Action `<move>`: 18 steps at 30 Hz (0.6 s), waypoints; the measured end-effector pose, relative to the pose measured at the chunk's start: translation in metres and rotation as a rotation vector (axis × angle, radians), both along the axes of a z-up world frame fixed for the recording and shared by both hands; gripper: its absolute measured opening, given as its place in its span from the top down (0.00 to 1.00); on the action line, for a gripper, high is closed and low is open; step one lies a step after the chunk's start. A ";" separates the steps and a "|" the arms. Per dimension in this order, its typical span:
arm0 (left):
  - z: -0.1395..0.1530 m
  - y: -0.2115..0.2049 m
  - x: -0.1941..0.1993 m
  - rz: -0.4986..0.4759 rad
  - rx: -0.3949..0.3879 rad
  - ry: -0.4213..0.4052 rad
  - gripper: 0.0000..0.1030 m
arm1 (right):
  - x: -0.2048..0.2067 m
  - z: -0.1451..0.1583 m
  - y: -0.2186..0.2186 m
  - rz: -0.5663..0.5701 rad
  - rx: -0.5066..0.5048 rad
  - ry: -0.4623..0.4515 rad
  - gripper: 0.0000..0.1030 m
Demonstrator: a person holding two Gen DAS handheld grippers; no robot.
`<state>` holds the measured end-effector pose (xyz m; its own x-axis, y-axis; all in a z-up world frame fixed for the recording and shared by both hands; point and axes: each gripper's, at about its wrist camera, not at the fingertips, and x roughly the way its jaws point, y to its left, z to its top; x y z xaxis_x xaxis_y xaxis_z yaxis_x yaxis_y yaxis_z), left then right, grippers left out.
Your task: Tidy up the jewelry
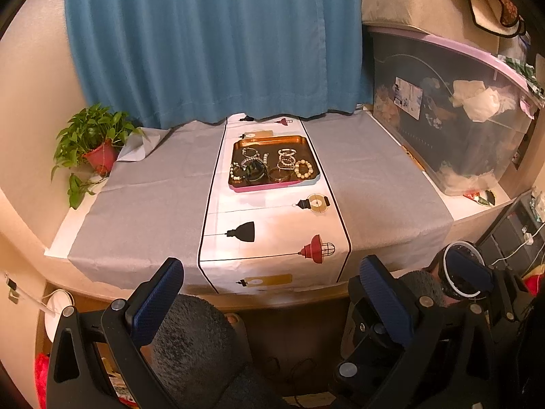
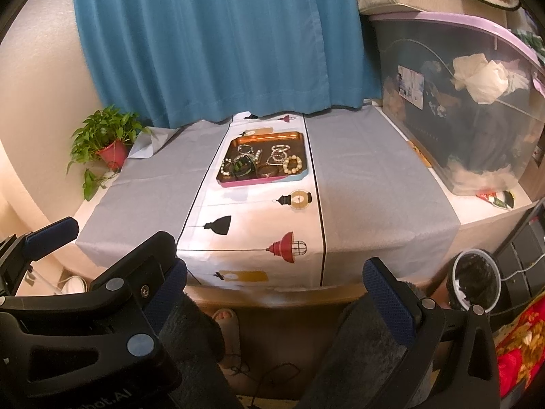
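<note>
Grey-clothed surface [image 1: 143,204] under a blue curtain [image 1: 211,41], plant [image 1: 92,136] far left. Tray [image 1: 272,187] of bracelets [image 1: 304,168] sits well ahead of both grippers' [image 1: 269,289] [image 2: 276,289] wide-open, empty jaws.

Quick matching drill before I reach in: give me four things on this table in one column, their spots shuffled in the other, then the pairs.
Things:
1. tray
2. potted plant
3. storage bin
4. cream bead bracelet

Places:
A. right end of the table
B. in the tray's near right corner
C. on the lamp-print runner, far half
D. far left corner, beside the curtain

Pairs: 1-C, 2-D, 3-A, 4-B

Left gripper and right gripper hang open, short of the table edge.
</note>
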<state>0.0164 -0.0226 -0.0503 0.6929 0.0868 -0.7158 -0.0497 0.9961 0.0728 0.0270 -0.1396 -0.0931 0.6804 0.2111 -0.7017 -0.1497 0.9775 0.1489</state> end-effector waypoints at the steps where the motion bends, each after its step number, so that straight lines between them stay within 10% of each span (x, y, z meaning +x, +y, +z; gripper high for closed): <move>1: 0.000 0.000 0.000 0.000 0.002 -0.001 0.00 | -0.001 0.000 0.001 0.001 0.000 -0.002 0.00; 18: -0.002 -0.003 0.000 -0.001 0.000 0.004 0.00 | -0.002 -0.005 -0.001 0.003 -0.002 0.005 0.00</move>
<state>0.0162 -0.0260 -0.0525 0.6902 0.0865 -0.7184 -0.0486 0.9961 0.0733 0.0254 -0.1403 -0.0978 0.6761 0.2121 -0.7056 -0.1523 0.9772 0.1479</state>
